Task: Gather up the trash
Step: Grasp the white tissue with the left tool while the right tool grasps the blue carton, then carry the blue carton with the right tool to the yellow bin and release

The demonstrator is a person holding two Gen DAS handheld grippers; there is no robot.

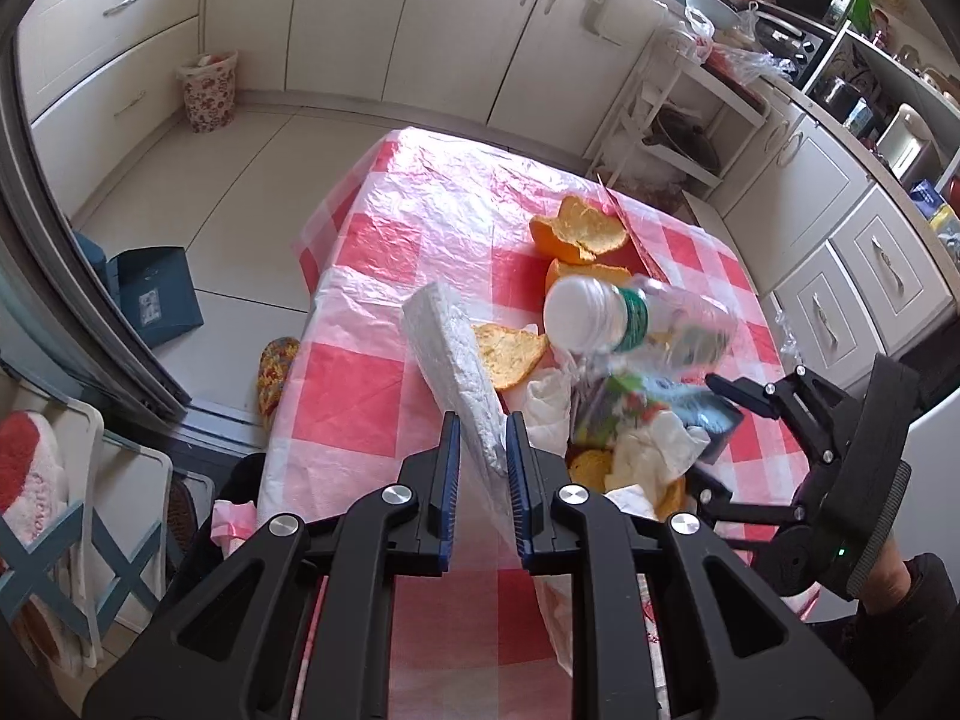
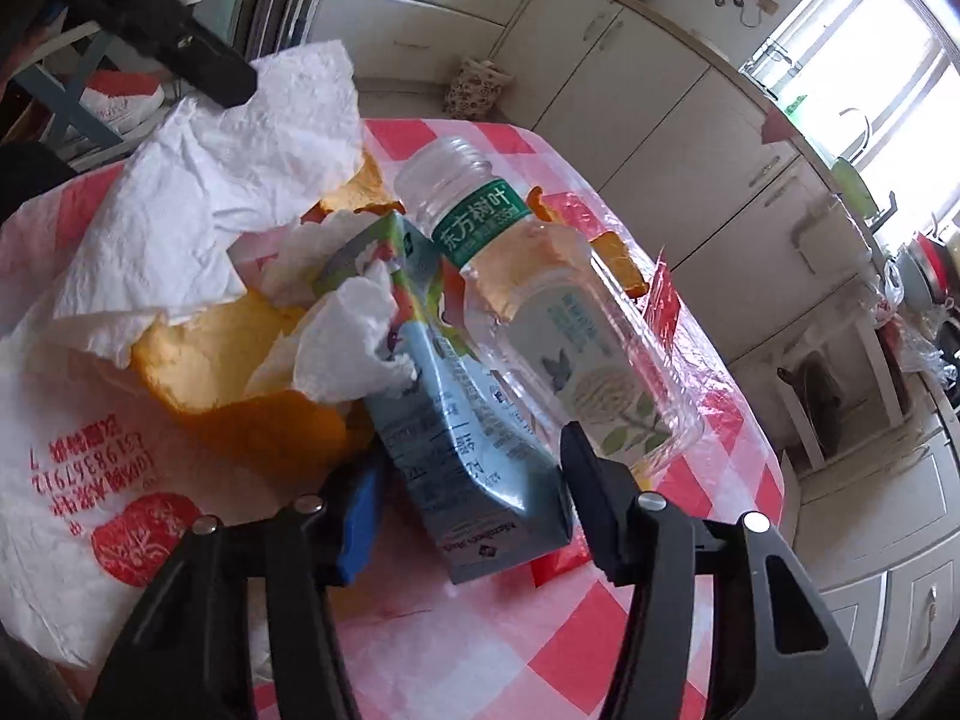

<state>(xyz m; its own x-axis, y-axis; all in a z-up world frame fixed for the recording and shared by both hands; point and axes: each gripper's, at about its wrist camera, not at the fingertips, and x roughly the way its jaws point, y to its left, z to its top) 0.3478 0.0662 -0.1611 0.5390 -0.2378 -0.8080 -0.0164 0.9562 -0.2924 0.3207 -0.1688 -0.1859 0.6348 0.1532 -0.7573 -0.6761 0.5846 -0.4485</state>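
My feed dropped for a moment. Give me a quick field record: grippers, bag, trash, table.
left gripper: shut on the white bag's edge
bag: white plastic, open, holds tissues and orange peel
right gripper: fingers around the blue carton; contact unclear
bottle: clear, uncapped, lying beside carton
peels: loose on checked tablecloth

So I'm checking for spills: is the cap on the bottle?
No, the bottle lies capless on the table, its threaded neck bare and open.
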